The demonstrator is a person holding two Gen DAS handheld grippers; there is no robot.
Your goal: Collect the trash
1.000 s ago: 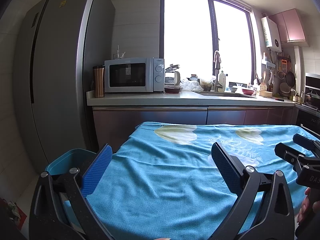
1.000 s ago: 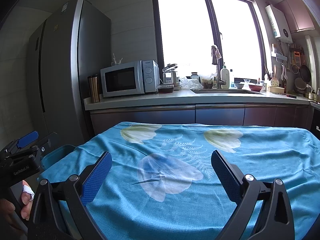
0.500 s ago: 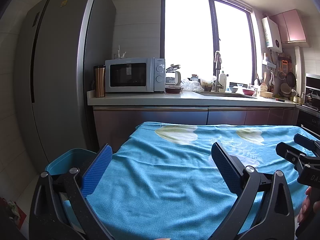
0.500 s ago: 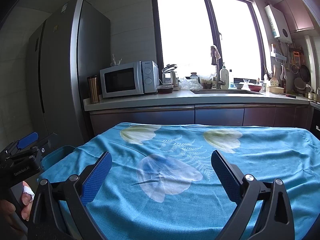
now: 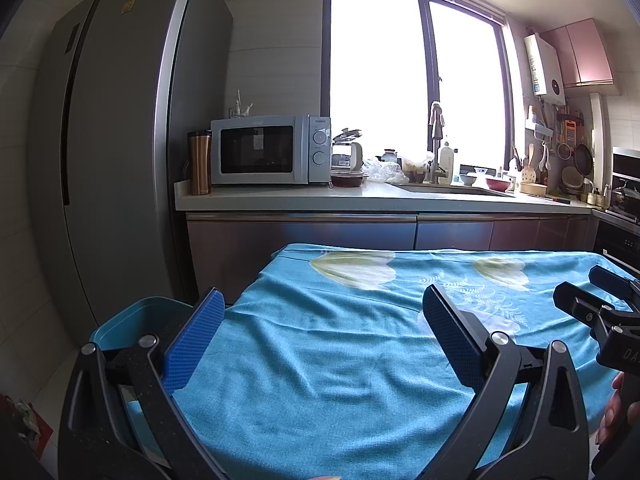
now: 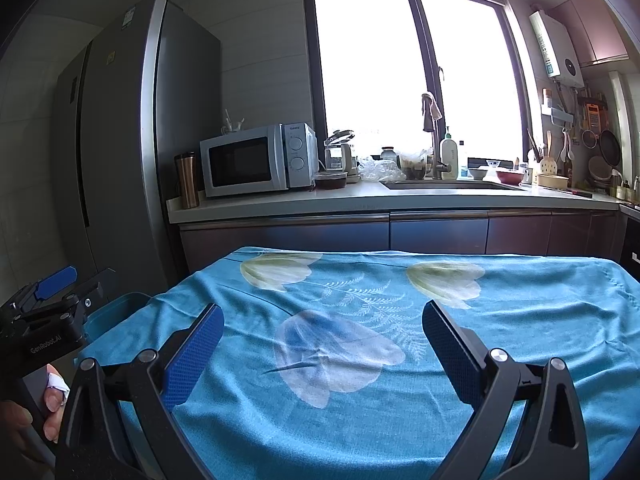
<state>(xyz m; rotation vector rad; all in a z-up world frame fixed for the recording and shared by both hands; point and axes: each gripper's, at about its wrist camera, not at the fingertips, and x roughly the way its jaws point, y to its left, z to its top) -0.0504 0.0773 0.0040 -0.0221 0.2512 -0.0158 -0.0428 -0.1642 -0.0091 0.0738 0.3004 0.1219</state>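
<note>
My left gripper (image 5: 322,312) is open and empty, held low over the near left part of a table under a turquoise flowered cloth (image 5: 340,344). A teal bin (image 5: 132,320) stands on the floor by the table's left edge, behind my left finger (image 5: 196,340). My right gripper (image 6: 323,320) is open too, with nothing in it, over the cloth's middle (image 6: 400,280). Each view catches the other gripper: the right one (image 5: 600,308) at the right edge, the left one (image 6: 52,300) beside the bin (image 6: 116,312). I see no trash on the cloth.
A tall grey fridge (image 5: 120,160) stands to the left beyond the bin. Behind the table runs a counter (image 5: 360,200) with a microwave (image 5: 264,150), a brown tumbler (image 5: 199,162), a kettle and a sink under a bright window. A red item (image 5: 28,424) lies on the floor at lower left.
</note>
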